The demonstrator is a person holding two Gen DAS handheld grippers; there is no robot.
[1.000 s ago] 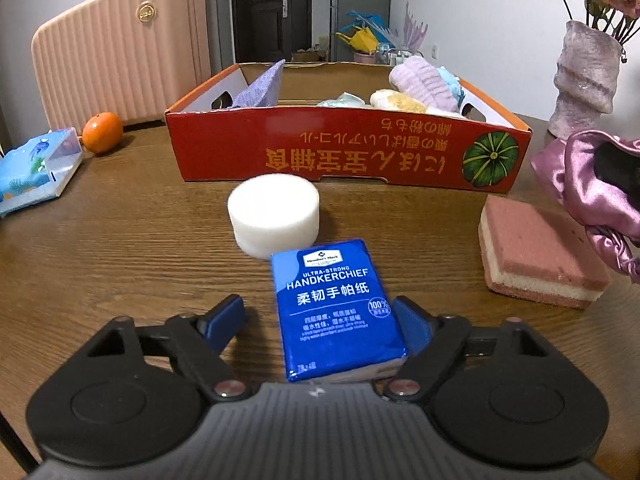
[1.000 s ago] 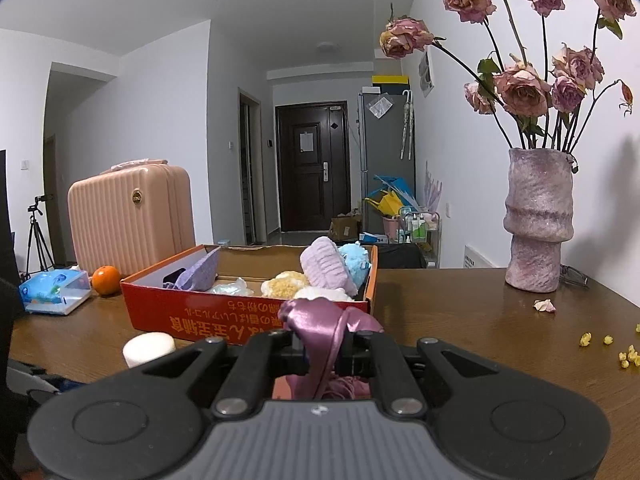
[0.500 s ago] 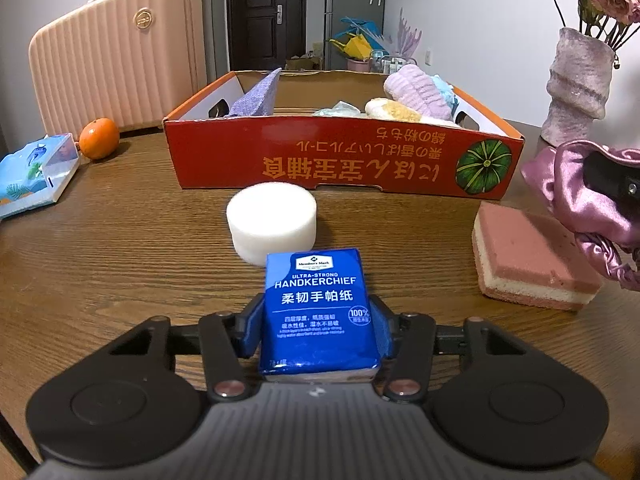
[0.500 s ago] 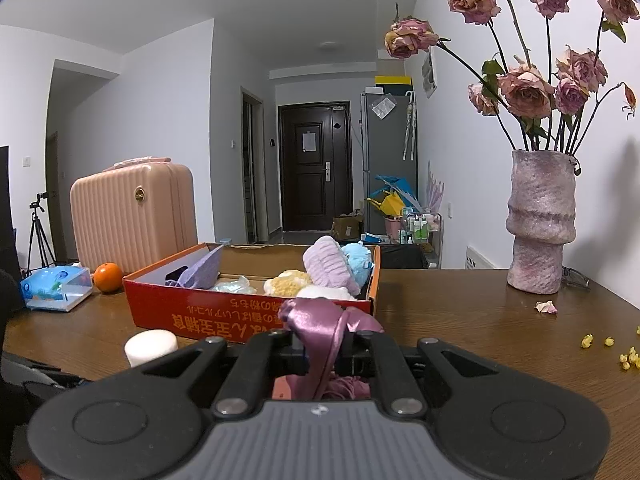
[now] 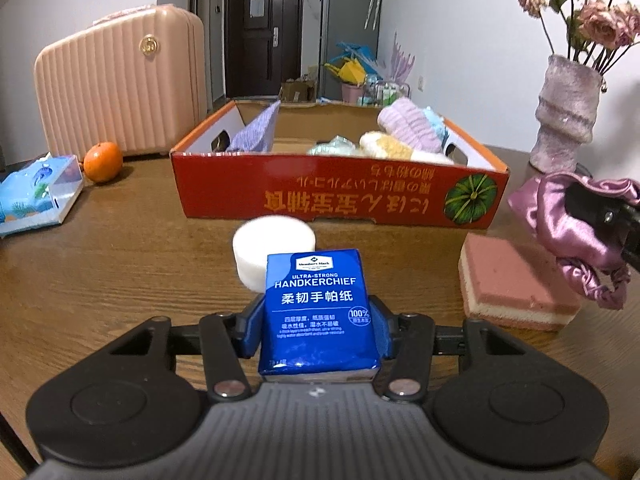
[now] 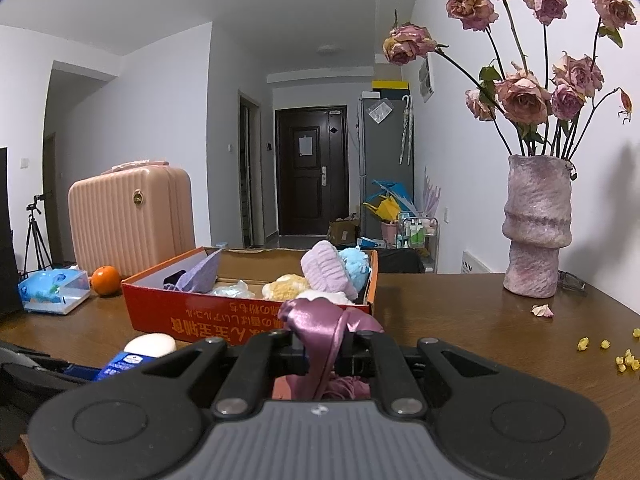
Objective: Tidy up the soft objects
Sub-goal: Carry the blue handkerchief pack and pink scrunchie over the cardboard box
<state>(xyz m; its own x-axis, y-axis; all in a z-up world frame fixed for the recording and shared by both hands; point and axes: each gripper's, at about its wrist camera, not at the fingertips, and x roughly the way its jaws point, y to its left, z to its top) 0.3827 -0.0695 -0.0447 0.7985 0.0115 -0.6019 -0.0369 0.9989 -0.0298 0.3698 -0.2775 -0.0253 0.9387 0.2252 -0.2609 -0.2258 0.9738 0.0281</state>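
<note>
My left gripper [image 5: 318,330] is shut on a blue handkerchief tissue pack [image 5: 318,312], its blue pads pressing both sides. A white round sponge [image 5: 274,246] lies just beyond the pack. Further back stands the red cardboard box [image 5: 340,196] holding several soft items. A pink sponge block [image 5: 516,280] lies on the table to the right. My right gripper [image 6: 326,344] is shut on a shiny purple satin cloth [image 6: 324,328], held above the table near the box [image 6: 224,320]. That cloth [image 5: 572,220] also shows at the right of the left wrist view.
A pink suitcase [image 5: 120,92], an orange [image 5: 103,161] and a blue wipes box [image 5: 36,190] sit at the left of the wooden table [image 5: 120,260]. A purple vase [image 6: 536,224] with dried roses stands at the right; petals and yellow crumbs [image 6: 616,356] lie near it.
The left gripper's jaws closed from wide apart onto the blue tissue pack and tipped up slightly with it. The right gripper stayed still with the satin cloth.
</note>
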